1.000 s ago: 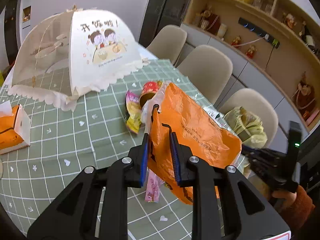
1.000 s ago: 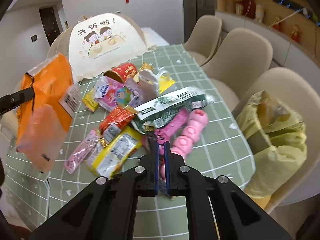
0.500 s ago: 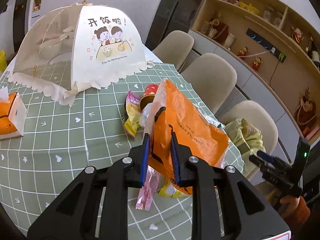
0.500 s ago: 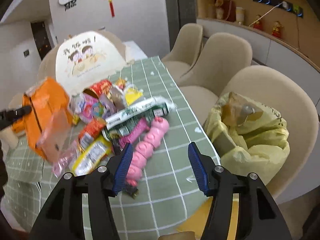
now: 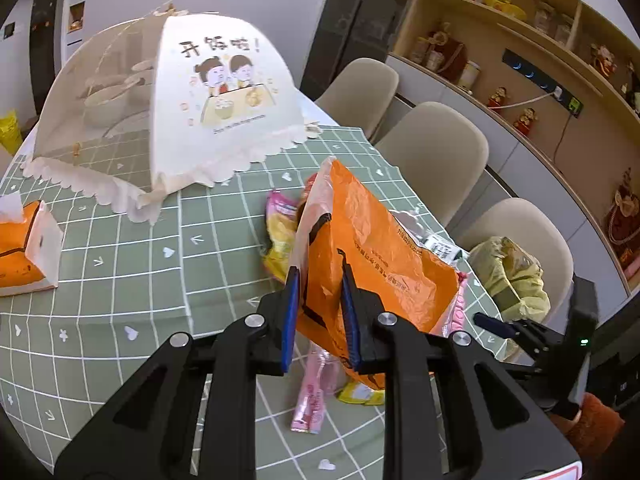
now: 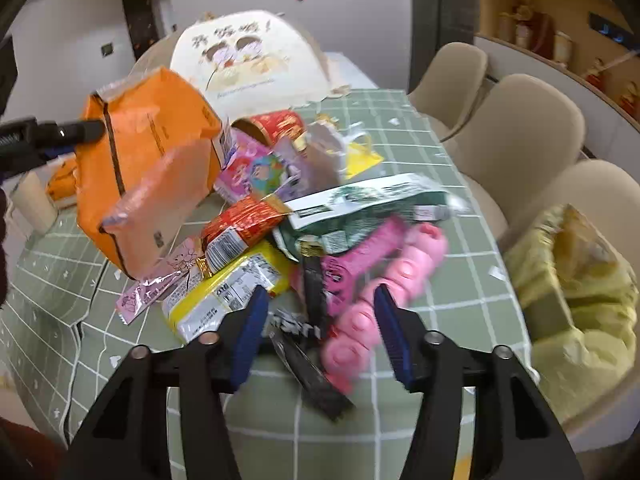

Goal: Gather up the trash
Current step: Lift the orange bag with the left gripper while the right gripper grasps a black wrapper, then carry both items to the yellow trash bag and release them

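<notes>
The surface [image 5: 120,280] under a green grid cloth carries everything here. At its far end stands a white mesh food cover [image 5: 168,120] with a cartoon print, and beige chairs [image 5: 436,152] line the right edge. A yellow trash bag [image 6: 576,280] sits open on the nearest chair, just beside the surface edge. My left hand-held gripper [image 5: 318,312] is clamped on the orange snack bag [image 5: 372,256], pads pressing its lower corner; the bag hangs lifted above the surface, over the left side of the trash pile. An orange tissue box [image 5: 24,248] sits at the left edge, well apart from the pile. The pile itself lies mid-surface on the right side: a green-and-white wrapper [image 6: 372,208], a pink segmented tray [image 6: 384,292] blurred in the right wrist view, a yellow packet [image 6: 224,292], a red wrapper [image 6: 240,228], a red can [image 6: 280,126] on its side nearest the food cover, a thin pink sachet [image 6: 160,284], and a dark strip wrapper [image 6: 308,368] closest to me. My right hand-held gripper [image 6: 320,336] hangs low over the near end of the pile, jaws wide but closing, with the dark strip wrapper and the near end of the pink tray between the fingers; the pads do not press on anything.
</notes>
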Action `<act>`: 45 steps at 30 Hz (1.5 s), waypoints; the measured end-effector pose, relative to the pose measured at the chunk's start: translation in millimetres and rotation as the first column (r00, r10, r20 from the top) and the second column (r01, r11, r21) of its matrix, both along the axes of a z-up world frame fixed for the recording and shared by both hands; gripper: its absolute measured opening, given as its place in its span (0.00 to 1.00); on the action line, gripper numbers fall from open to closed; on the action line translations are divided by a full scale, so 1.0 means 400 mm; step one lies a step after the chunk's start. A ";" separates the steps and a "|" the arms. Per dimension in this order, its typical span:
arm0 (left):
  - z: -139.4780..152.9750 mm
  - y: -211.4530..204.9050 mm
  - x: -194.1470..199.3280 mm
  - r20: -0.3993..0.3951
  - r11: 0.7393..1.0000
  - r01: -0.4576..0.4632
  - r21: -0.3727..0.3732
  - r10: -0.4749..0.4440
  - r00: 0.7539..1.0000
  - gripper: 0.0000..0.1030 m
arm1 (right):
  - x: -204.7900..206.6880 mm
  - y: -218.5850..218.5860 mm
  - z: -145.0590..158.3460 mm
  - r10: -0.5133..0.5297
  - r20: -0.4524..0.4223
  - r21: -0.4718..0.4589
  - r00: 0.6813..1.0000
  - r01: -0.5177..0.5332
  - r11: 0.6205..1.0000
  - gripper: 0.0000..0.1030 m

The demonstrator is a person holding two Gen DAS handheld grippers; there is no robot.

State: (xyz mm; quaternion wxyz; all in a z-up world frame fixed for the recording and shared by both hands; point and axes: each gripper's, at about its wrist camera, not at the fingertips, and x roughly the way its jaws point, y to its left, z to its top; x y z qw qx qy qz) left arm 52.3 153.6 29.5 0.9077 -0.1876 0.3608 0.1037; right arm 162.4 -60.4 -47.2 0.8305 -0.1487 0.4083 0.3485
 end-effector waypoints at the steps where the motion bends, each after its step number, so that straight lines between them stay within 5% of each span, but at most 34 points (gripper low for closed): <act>1: -0.002 0.006 -0.001 0.000 1.000 -0.005 -0.006 0.005 1.000 0.19 | 0.008 0.015 -0.015 0.009 -0.005 -0.019 1.000 -0.009 1.000 0.43; 5: -0.015 0.022 -0.004 -0.011 0.999 -0.020 -0.034 0.020 1.000 0.19 | 0.023 0.049 -0.060 0.053 -0.063 -0.100 0.997 -0.060 0.993 0.14; 13: 0.040 -0.033 0.001 0.014 1.000 -0.014 0.007 0.014 1.000 0.19 | 0.008 -0.063 0.108 0.016 -0.018 0.103 1.000 -0.014 0.995 0.12; 21: 0.142 -0.168 0.111 0.103 0.995 0.100 0.027 -0.102 0.989 0.19 | 0.049 -0.299 0.256 -0.125 0.101 0.131 0.987 0.111 0.985 0.12; 24: 0.171 -0.261 0.202 0.140 0.981 0.193 0.024 -0.194 0.971 0.19 | 0.082 -0.407 0.277 -0.211 0.136 0.117 0.968 0.195 0.974 0.12; 28: 0.165 -0.426 0.353 0.157 0.926 0.378 -0.022 -0.370 0.916 0.19 | 0.131 -0.583 0.295 -0.356 0.152 0.120 0.922 0.340 0.933 0.12; 32: 0.084 -0.619 0.503 0.071 0.839 0.542 -0.039 -0.539 0.839 0.19 | 0.166 -0.730 0.292 -0.459 0.152 0.126 0.875 0.444 0.887 0.12; 35: -0.003 -0.734 0.593 -0.036 0.804 0.594 -0.025 -0.594 0.803 0.19 | 0.194 -0.813 0.273 -0.506 0.136 0.125 0.852 0.492 0.862 0.12; 40: -0.167 -0.839 0.725 -0.259 0.806 0.585 0.090 -0.549 0.795 0.19 | 0.250 -0.911 0.210 -0.555 0.073 0.131 0.829 0.544 0.829 0.12; 45: -0.224 -0.846 0.792 -0.289 0.851 0.517 0.089 -0.475 0.831 0.19 | 0.330 -0.919 0.149 -0.536 0.003 0.135 0.844 0.530 0.837 0.12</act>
